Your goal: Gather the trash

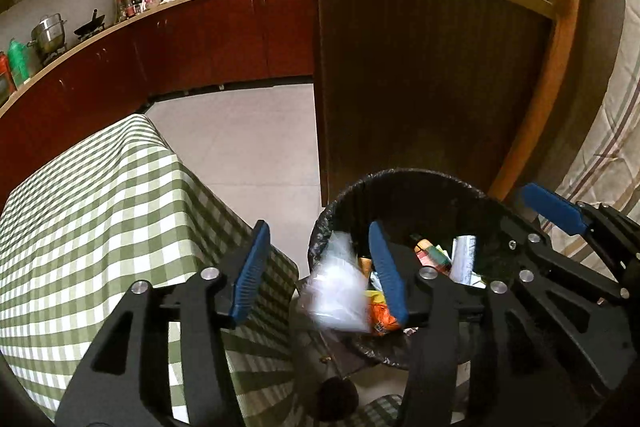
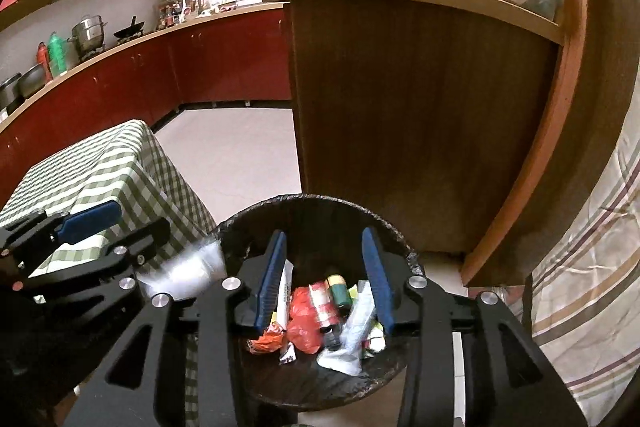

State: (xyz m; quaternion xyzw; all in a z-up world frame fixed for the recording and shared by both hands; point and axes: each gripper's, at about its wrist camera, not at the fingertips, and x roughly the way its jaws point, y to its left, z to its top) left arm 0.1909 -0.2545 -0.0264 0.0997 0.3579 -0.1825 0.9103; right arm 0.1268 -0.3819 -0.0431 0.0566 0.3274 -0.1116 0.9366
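Trash bin, L tool spread, clear bag blurred, R tool spread, R view shows wrappers.

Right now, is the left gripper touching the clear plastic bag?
Cannot tell. Left wrist view: the blurred clear plastic bag sits between the open left gripper fingers; neither contact nor gap is plain.

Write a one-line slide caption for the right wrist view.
Open right gripper poised over the black-lined trash bin of wrappers, blurred clear plastic at its rim beside the left gripper.

left gripper open, blurred clear plastic over bin
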